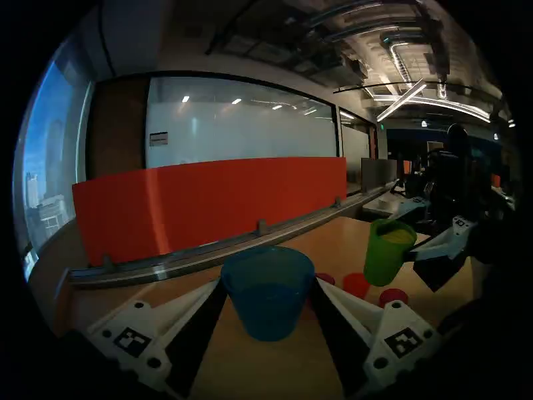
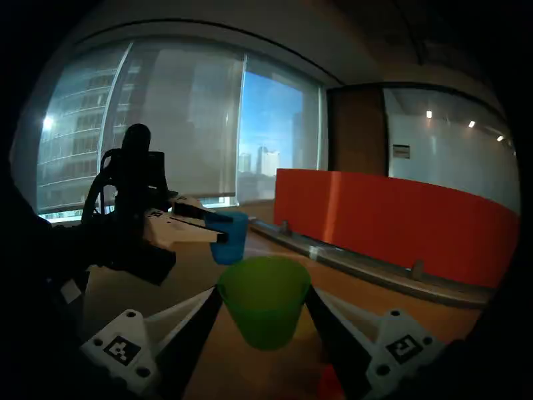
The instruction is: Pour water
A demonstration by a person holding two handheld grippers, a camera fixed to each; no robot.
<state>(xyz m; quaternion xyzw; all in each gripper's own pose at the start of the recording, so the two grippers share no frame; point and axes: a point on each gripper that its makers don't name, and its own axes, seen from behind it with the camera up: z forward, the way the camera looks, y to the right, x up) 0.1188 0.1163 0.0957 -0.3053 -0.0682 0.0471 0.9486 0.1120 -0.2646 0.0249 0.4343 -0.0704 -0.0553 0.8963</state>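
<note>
Blue cup (image 1: 268, 303) and green cup (image 2: 264, 303), both held up over the wooden table (image 1: 333, 243), look ready for pouring.
Our left gripper (image 1: 268, 285) pinches the blue cup by its sides, and our right gripper (image 2: 264, 293) pinches the green one. We hold both cups straight up so no water spills. The grippers are level and turned toward each other, with the cups near but apart.

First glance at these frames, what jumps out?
A translucent blue plastic cup gripped in the left claw and a green plastic cup gripped in the right claw, each centred in its view. Behind them, a long orange-red divider panel runs along the wooden desk.
</note>
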